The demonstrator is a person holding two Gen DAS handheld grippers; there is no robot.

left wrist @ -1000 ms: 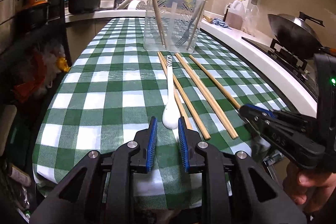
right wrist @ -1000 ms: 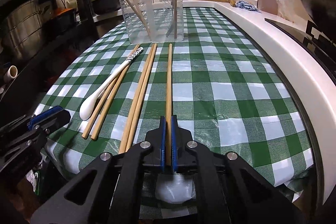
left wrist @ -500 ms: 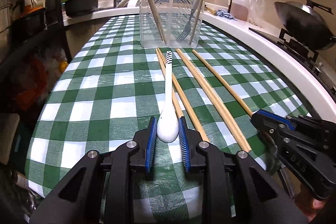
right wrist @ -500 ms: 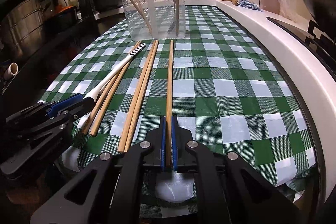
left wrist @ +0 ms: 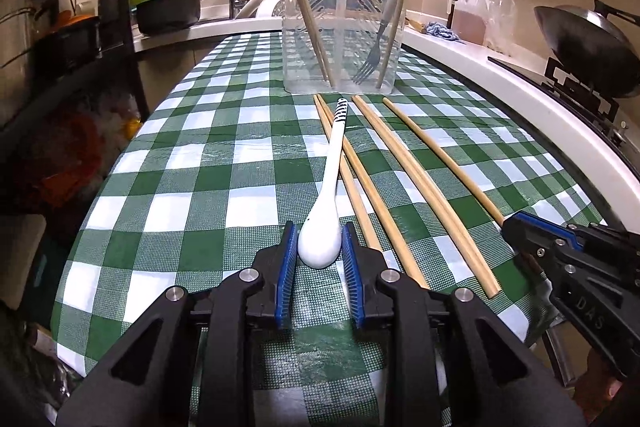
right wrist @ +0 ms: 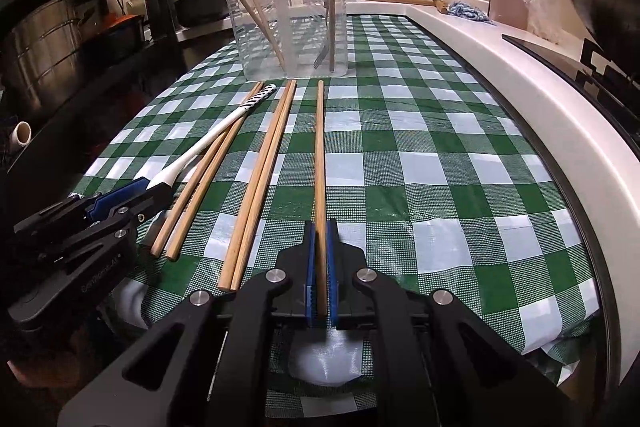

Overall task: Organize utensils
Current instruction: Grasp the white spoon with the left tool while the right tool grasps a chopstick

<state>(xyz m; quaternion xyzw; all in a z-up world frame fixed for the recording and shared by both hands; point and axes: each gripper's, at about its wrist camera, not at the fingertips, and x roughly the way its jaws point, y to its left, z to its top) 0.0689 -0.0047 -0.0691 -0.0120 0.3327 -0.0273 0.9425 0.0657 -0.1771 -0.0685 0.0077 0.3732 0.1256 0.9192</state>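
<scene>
- My left fingers (left wrist: 319,247), slightly parted, straddle the white spoon (left wrist: 325,215) bowl ungripped; closing there may squirt it out.
- My right fingers (right wrist: 320,259) pinch one chopstick (right wrist: 319,155) by its end; lifting could let it pivot.

A: Count on the green-and-white checked cloth (left wrist: 192,187) of the counter?

B: Five long wooden chopsticks (right wrist: 276,147) lying flat; one white ceramic spoon with a striped handle end (left wrist: 326,211).

A: And standing items?

B: One clear plastic tub (left wrist: 344,27), holding three wooden chopsticks (left wrist: 304,7) and one grey metal fork (left wrist: 370,63).

A: Claws?

B: Two black ones with blue pads (left wrist: 319,267) (right wrist: 320,271).
</scene>
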